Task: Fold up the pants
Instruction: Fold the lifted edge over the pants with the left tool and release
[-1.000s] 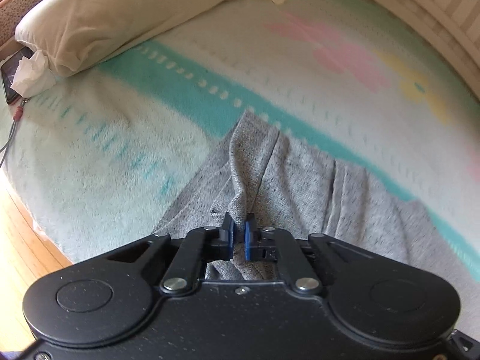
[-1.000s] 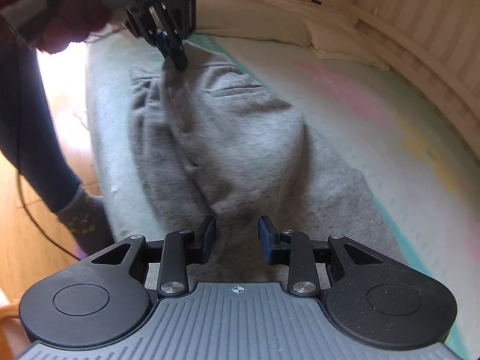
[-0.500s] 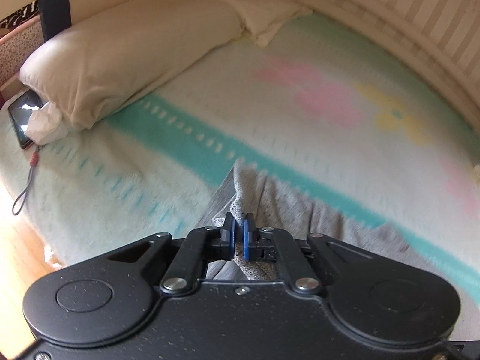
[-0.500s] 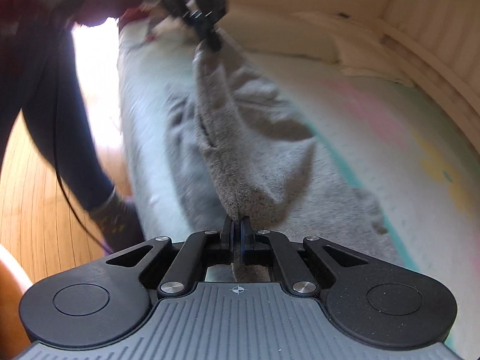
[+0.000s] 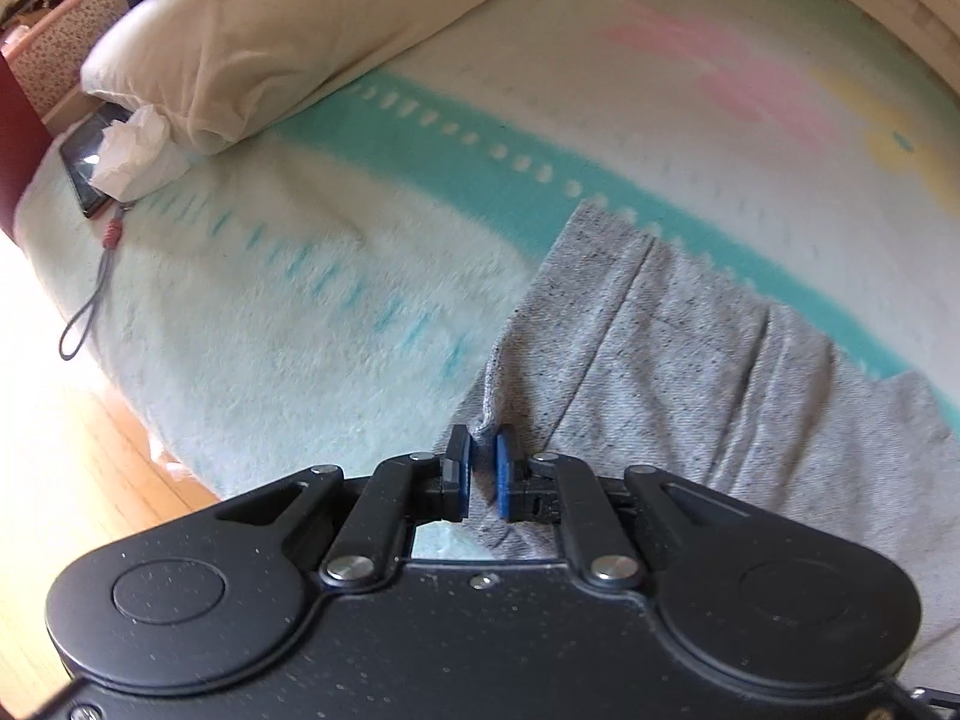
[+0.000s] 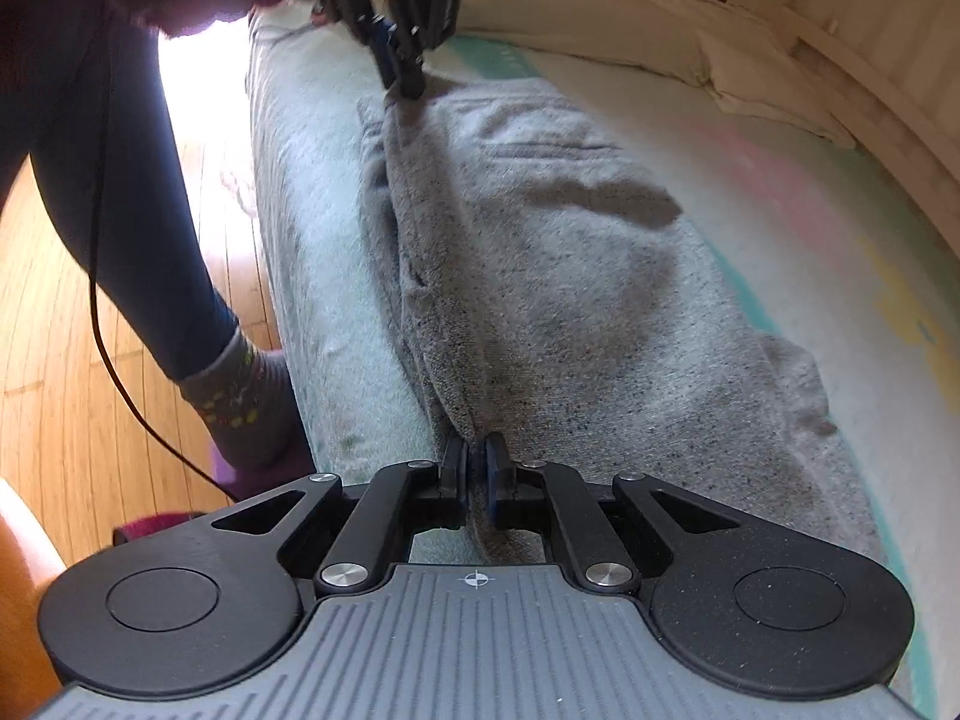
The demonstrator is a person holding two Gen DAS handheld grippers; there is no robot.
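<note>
Left tool (image 5: 483,468) and right tool (image 6: 475,474) each pinch the near edge of the grey pants (image 6: 540,276) over the bed (image 5: 300,312). Edge should stay taut and level for a straight fold.

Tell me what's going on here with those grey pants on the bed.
A person is folding grey pants on a bed covered with a pastel blanket, using a handheld gripper in each hand. The left gripper pinches one edge of the fabric, and the right gripper is clamped on the same long edge further along. That edge is raised between them while the rest of the pants lies on the blanket. A pillow and a phone sit off to the side.
</note>
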